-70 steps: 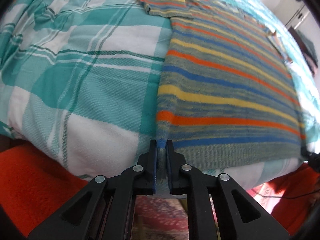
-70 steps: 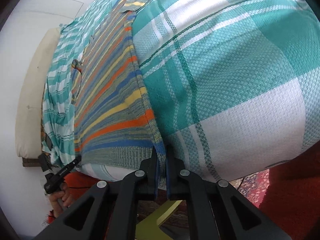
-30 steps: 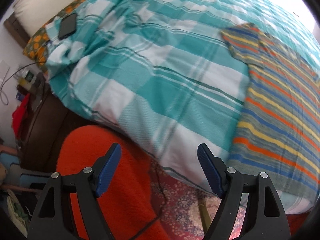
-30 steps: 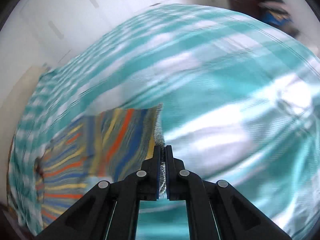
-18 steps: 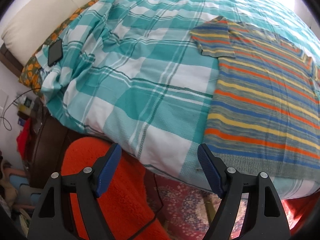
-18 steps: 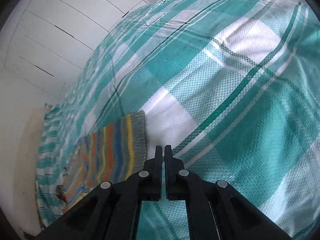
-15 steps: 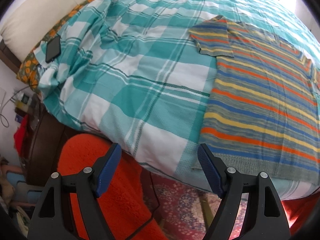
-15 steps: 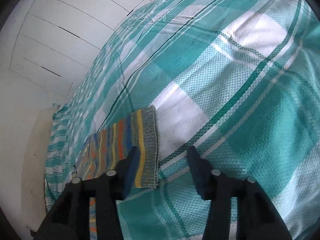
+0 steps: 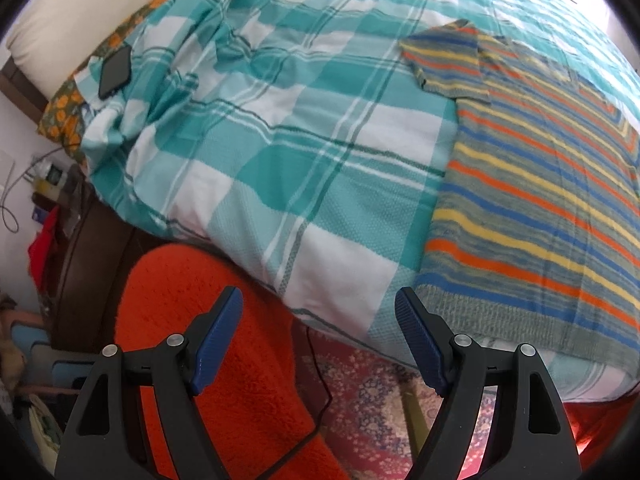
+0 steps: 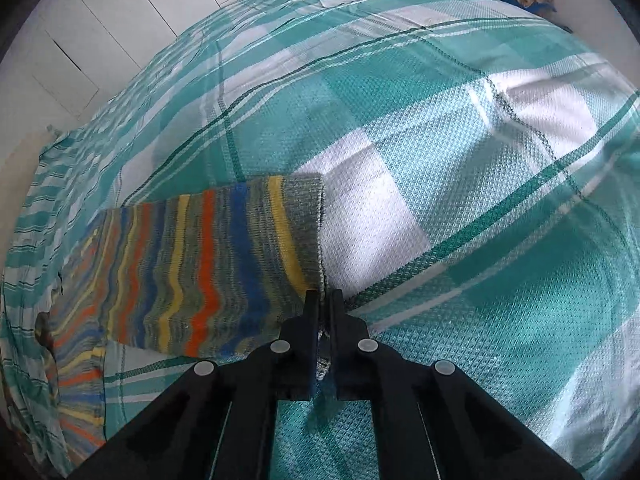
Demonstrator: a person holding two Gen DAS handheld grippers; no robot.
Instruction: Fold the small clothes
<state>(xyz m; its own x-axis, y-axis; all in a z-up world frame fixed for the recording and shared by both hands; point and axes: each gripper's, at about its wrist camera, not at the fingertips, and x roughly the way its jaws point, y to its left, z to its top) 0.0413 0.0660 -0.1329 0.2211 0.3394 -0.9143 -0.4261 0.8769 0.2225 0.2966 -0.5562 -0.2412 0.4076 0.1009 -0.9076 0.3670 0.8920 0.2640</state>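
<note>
A knitted shirt [image 9: 540, 208] striped in orange, yellow, blue and grey lies on a teal and white checked bedspread [image 9: 280, 140], its hem near the bed's front edge. My left gripper [image 9: 318, 296] stands open and holds nothing. It hangs off the bed's edge, just left of the hem corner. In the right wrist view the shirt [image 10: 208, 264] runs as a striped band toward my right gripper [image 10: 326, 300]. Its jaws are closing tight on the grey hem corner, with knit showing between the fingers above the bedspread [image 10: 480, 240].
A black phone [image 9: 115, 70] lies on the bed near a cream pillow [image 9: 72, 12]. An orange rug [image 9: 224, 380], a patterned carpet [image 9: 372, 400] and a thin cable [image 9: 320, 396] lie below the bed edge. A dark bedside table [image 9: 80, 240] is at the left. White cupboard doors [image 10: 100, 20] stand behind the bed.
Half a second ago my right gripper stood open beside the hem. Now it is lower and shut on the hem corner. My left gripper let the hem go earlier and stays open.
</note>
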